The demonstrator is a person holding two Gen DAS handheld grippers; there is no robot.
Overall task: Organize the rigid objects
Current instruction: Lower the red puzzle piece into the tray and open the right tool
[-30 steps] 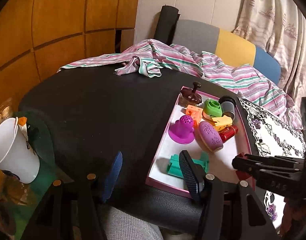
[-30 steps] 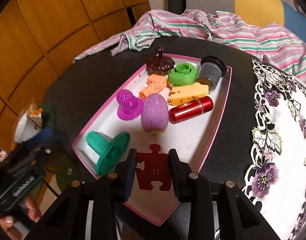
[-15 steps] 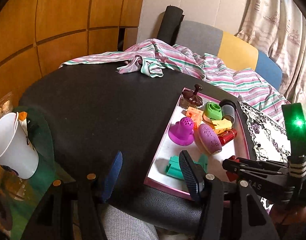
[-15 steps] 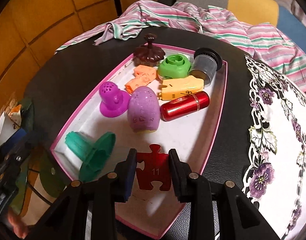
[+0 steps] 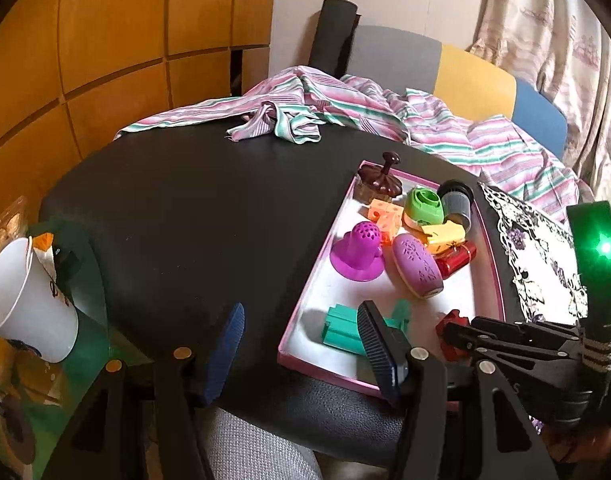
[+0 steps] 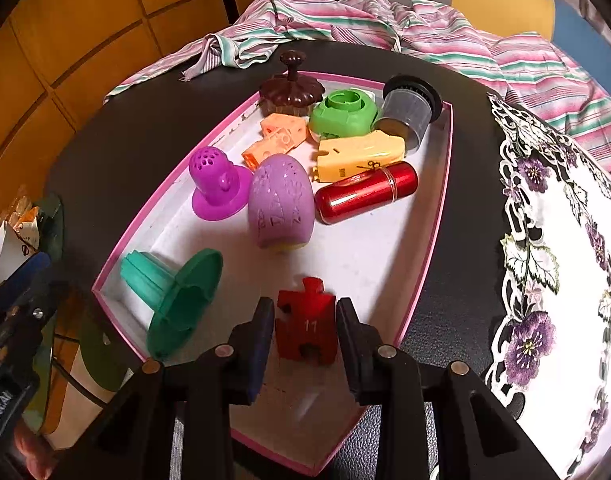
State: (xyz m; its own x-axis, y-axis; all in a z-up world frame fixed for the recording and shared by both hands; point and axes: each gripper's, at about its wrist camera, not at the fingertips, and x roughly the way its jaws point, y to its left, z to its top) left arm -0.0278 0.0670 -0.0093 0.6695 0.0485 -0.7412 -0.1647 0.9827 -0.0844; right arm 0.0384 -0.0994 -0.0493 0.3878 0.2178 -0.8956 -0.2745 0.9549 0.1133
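Observation:
A pink-rimmed white tray on the black table holds several toys: a teal stand, a purple egg, a magenta dome, a red cylinder, a yellow block, a green ring. My right gripper is shut on a red puzzle piece marked 11, low over the tray's near end. It also shows in the left wrist view. My left gripper is open and empty at the table's near edge, left of the tray.
A striped cloth lies across the table's far side, with a chair behind. An embroidered white mat covers the right part. A white paper cup stands off the table at the left. The black tabletop is bare left of the tray.
My right gripper has moved forward and down over the tray with the puzzle piece; the piece now tilts. My left gripper has drawn back slightly and stays open.

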